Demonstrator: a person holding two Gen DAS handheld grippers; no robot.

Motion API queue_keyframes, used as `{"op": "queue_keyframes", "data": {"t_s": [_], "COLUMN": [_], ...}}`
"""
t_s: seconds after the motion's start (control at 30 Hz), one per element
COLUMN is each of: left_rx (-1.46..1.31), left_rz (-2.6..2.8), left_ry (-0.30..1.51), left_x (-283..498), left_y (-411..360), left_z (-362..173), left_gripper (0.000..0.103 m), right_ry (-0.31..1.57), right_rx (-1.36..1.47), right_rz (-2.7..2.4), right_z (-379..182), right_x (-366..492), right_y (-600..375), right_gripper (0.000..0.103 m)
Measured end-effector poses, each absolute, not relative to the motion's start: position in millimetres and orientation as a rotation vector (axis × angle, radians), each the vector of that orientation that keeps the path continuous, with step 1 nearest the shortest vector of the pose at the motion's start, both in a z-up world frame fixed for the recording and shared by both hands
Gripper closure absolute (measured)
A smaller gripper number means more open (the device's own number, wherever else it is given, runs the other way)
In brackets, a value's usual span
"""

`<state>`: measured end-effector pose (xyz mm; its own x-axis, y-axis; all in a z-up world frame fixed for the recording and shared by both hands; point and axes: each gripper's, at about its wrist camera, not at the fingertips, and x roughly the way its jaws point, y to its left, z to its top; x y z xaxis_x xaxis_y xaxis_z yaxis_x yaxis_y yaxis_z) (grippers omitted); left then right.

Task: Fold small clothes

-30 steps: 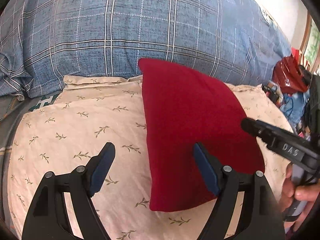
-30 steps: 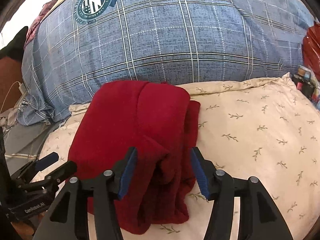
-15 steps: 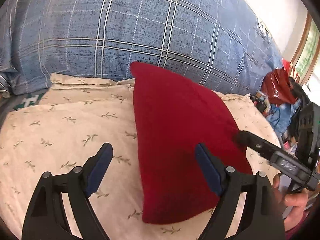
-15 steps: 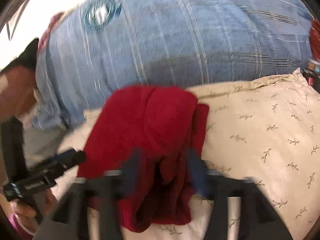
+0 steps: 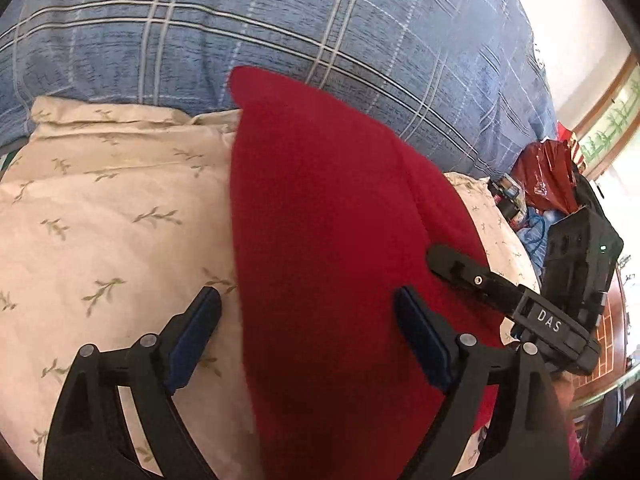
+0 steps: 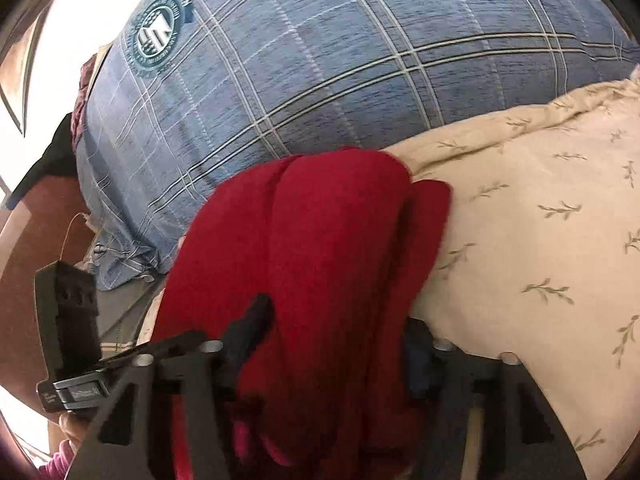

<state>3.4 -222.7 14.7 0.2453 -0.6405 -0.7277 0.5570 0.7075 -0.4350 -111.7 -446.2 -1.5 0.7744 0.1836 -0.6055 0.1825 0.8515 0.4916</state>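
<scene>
A folded red garment [image 5: 328, 240] lies on the cream leaf-print sheet [image 5: 112, 208]. My left gripper [image 5: 308, 320] is open and low over the garment's left edge. One of its fingers [image 5: 196, 332] is above the sheet and the other is above the red cloth. In the right wrist view the garment [image 6: 320, 232] shows thick stacked folds. My right gripper [image 6: 332, 340] is closing, and the folded right edge fills the gap between its fingers. The left wrist view also shows the right gripper [image 5: 472, 276], with one finger lying on top of the cloth.
A big blue plaid pillow [image 6: 320, 60] rises right behind the garment. A red bag [image 5: 544, 180] and small clutter lie beyond the sheet's right end. The other gripper [image 6: 72, 352] and the hand holding it are at the lower left of the right wrist view.
Both grippers have come lower and closer to the garment. The right one has pushed in over the folded edge, so cloth now fills its gap. The left one stays wide.
</scene>
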Motion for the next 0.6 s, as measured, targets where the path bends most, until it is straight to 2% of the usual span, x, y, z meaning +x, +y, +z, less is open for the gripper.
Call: {"op": "queue_keyframes", "data": {"t_s": [0.03,0.07,0.17,0.4,0.47,0.6], "left_rx": [-0.09,-0.081,-0.048,-0.059,-0.052,-0.013], "left_rz": [-0.844,-0.851,-0.861,-0.816,-0.743,-0.648], "left_ry": [1.037,1.03,0.998,0.995,1.018,1.046], "left_x": [1.6,-2.6,-17.1,-69.1,-83.3,-96.3], "left_y": [-224.8,-225.0,-217.9,-149.7,-128.2,-111.6], "left_z": [17.0,22.2,40.3,76.9,73.5,47.6], "left_gripper": [0.033,0.036,0.047,0.047,0.047,0.046], "right_ry": [0.692,0.686,0.669,0.672,0.723,0.847], "right_rx": [0.537,0.504,0.486,0.524,0.511,0.351], "right_rz": [-0.009,-0.016,0.011,0.162,0.21,0.076], "right_z": [2.9,9.6,28.4,49.4,36.9,18.2], "right_x": [-113.3,-115.6,-123.3,-153.2,-152.0,-147.9], "right_y": [-440.1,-433.8,-421.0,-373.8,-353.1,-326.6], "right_gripper": [0.059,0.063,0.065,0.065,0.057,0.049]}}
